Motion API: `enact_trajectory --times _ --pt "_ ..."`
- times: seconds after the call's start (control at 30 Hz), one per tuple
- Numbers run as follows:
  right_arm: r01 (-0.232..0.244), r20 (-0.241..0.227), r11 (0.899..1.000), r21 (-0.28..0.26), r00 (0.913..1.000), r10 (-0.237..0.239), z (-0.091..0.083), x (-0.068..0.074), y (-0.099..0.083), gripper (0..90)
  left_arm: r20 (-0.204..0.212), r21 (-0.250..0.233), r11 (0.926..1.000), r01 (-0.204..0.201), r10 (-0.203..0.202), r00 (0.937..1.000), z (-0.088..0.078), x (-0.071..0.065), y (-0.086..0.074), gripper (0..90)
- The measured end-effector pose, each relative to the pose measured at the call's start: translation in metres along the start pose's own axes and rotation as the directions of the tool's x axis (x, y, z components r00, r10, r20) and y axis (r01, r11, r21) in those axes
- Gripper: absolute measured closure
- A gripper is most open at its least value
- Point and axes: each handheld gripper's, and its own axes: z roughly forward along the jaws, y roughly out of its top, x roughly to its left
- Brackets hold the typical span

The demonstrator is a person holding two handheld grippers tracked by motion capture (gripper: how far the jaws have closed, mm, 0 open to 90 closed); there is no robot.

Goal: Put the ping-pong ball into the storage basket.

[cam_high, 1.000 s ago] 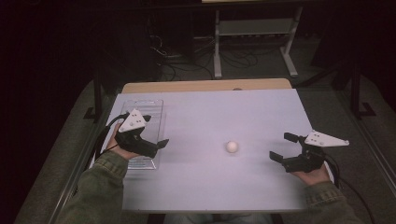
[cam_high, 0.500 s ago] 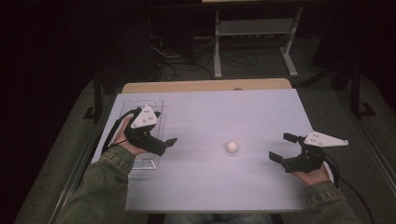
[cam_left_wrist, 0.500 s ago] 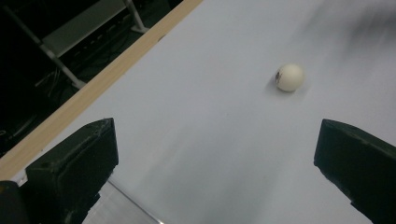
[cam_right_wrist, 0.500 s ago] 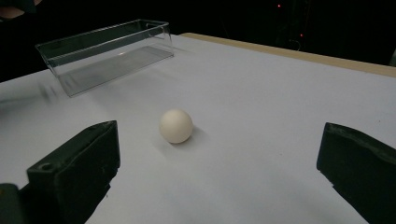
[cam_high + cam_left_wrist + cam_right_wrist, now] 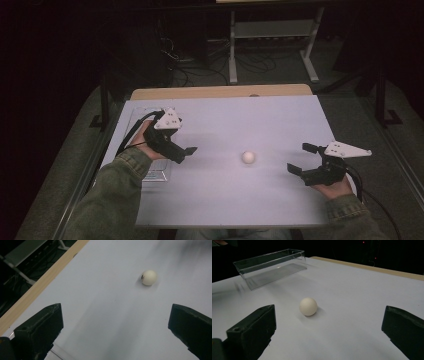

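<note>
Now little white ball (image 5: 248,157) sits alone mid-table, between my tongs. Left tongs (image 5: 186,151) wide apart, pointing at ball, I think ready to grab. Right tongs (image 5: 302,159) wide too, waiting near. Clear box (image 5: 270,266) far left, maybe ball's home.

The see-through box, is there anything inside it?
The clear box looks empty in the right gripper view: through its walls you see just the white table. In the high view, the person's left hand covers part of it, so that part is hidden.
</note>
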Motion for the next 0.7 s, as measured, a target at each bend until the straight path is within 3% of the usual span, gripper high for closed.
enact_trajectory --times 0.7 --pt "0.002 -0.013 1.000 0.004 0.9999 -0.002 0.001 0.000 0.000 0.0 0.044 0.056 0.9975 -0.043 0.040 0.9982 0.024 0.002 0.026 0.0"
